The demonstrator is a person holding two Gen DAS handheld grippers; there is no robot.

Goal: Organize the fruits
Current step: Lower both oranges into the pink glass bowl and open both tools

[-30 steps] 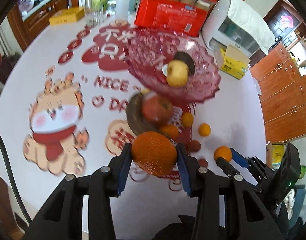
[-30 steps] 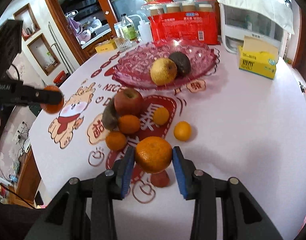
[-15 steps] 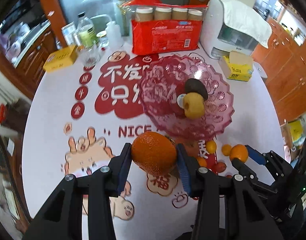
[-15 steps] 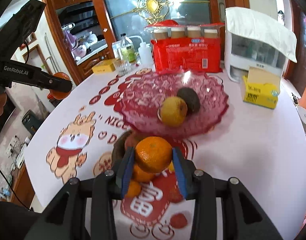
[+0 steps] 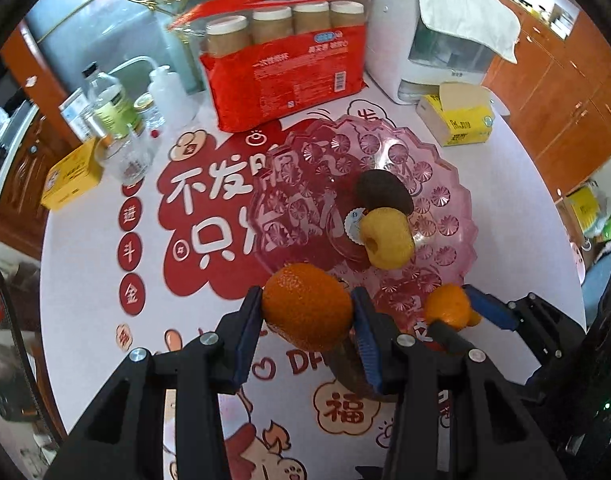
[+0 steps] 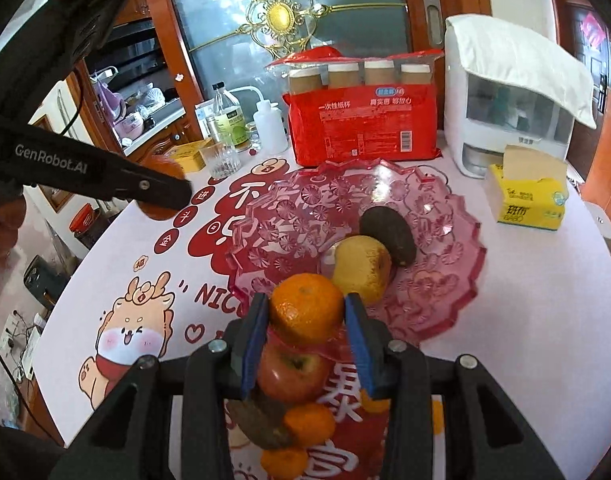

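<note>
My left gripper is shut on a large orange, held above the table at the near rim of the pink glass fruit bowl. My right gripper is shut on another orange, held above the bowl's near rim. The bowl holds a yellow pear and a dark avocado. On the table below my right gripper lie a red apple, a brown fruit and small oranges. The right gripper and its orange show in the left wrist view.
Behind the bowl stand a red pack of paper cups, a white appliance under a cloth, a yellow tissue box, bottles and a glass. The round table has a printed cloth.
Both grippers have risen and moved forward toward the bowl, each still holding its orange. The loose fruit pile now lies beneath and behind the fingertips.
</note>
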